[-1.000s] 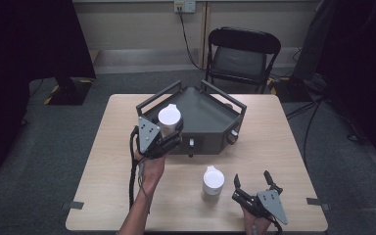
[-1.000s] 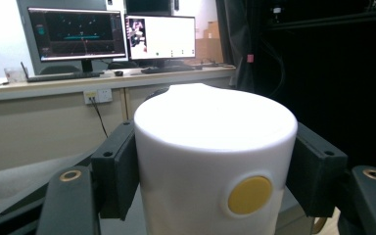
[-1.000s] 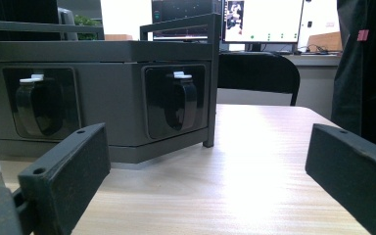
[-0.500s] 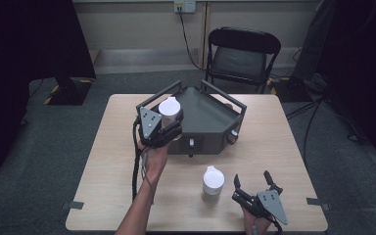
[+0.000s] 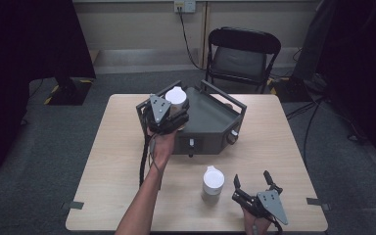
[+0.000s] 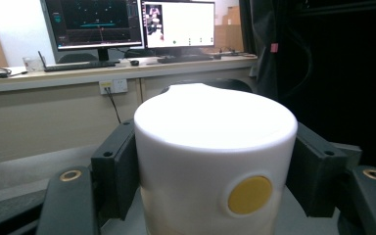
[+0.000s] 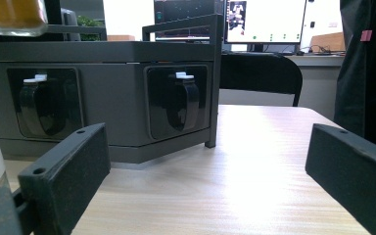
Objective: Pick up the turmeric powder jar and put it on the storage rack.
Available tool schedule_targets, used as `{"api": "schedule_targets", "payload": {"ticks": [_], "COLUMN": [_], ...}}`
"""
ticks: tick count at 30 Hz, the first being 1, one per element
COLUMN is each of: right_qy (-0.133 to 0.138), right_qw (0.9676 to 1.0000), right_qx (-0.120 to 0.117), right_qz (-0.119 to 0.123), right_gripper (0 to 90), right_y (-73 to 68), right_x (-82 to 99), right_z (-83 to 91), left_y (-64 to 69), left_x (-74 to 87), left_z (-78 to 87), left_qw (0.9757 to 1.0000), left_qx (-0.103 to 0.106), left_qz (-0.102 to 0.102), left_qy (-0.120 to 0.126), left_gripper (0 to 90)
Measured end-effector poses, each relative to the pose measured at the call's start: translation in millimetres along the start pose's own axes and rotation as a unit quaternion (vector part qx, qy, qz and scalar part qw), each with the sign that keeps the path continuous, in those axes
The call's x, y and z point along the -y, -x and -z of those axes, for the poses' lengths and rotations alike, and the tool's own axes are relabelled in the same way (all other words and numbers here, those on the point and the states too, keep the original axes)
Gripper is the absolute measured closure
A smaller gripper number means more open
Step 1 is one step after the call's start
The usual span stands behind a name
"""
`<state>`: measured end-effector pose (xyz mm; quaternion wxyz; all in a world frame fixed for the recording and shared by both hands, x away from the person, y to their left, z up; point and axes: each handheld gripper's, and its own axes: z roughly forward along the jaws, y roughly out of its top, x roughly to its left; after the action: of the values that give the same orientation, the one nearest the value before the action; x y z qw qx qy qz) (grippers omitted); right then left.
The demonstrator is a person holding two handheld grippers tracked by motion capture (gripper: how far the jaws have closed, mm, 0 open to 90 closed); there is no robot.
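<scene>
Wooden table point(image 5: 107, 161), folding chair point(image 5: 242, 51) behind it. Left gripper point(image 5: 169, 115) clamped on a white lidded cup point(image 5: 176, 96), jaws pressing both sides, yellow dot on the cup wall; it's held above the left part of the dark grey tray unit point(image 5: 210, 117). Right gripper point(image 5: 255, 187) sits at the table's near right, jaws spread, nothing between them. Second white cup point(image 5: 213, 182) stands just beside it, to its left.

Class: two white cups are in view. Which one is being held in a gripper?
The white cup over the grey rack, clamped by the left gripper; the other cup stands free on the table.
</scene>
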<state>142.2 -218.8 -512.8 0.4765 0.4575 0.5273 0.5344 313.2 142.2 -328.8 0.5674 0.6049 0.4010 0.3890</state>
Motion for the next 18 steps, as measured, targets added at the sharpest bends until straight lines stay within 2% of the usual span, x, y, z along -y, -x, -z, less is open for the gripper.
{"api": "schedule_targets", "payload": {"ticks": [4, 18], "right_qy": [0.000, 0.000], "right_qw": [1.0000, 1.0000], "right_qx": [0.000, -0.001], "right_qz": [0.000, 0.000], "right_gripper": [1.2, 1.2], "right_y": [0.0, 0.4], "right_x": [0.0, 0.0], "right_z": [0.0, 0.0], "left_y": [1.0, 0.1], "left_x": [0.9, 6.1], "left_z": [-5.0, -12.3], "left_qw": [0.9999, 0.9993], "left_qx": [-0.011, -0.015], "left_qz": [0.008, 0.015], "left_qy": [-0.007, -0.030], "left_gripper": [30.8, 30.8]}}
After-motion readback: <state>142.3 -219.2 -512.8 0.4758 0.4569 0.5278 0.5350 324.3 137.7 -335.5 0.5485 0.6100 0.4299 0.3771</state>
